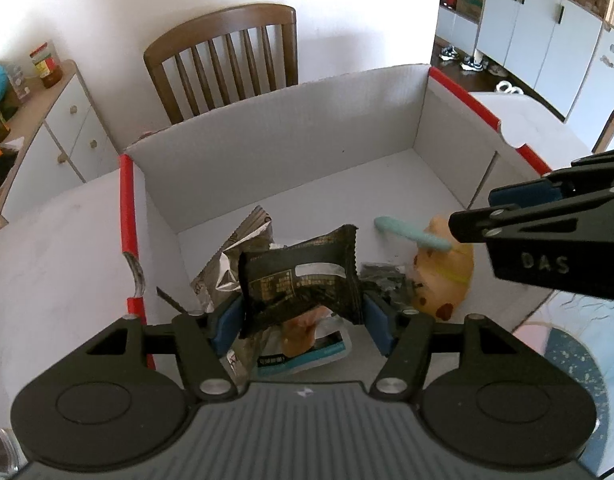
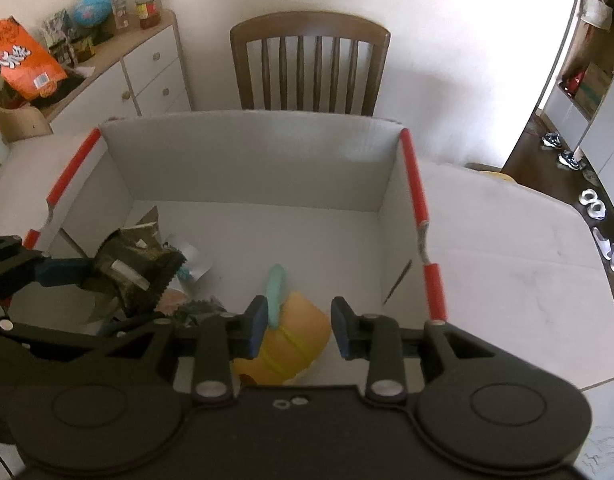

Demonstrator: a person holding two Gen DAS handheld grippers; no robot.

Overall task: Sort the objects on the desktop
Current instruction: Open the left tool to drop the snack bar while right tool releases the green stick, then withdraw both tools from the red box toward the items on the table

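At nine o'clock in the white cardboard box (image 1: 275, 128), a crumpled silver wrapper (image 1: 231, 256) lies beside the left gripper (image 1: 301, 320), whose blue pads flank a dark snack packet (image 1: 303, 276); the packet seems to hang between them, though whether they press it I cannot tell. Toward three o'clock, the right gripper (image 2: 297, 328) hovers with jaws spread over a yellow plush toy (image 2: 295, 344) and a mint-green stick (image 2: 275, 292), both already in the box. This looks like the drop-off step; next, each gripper should lift clear and fetch remaining items.
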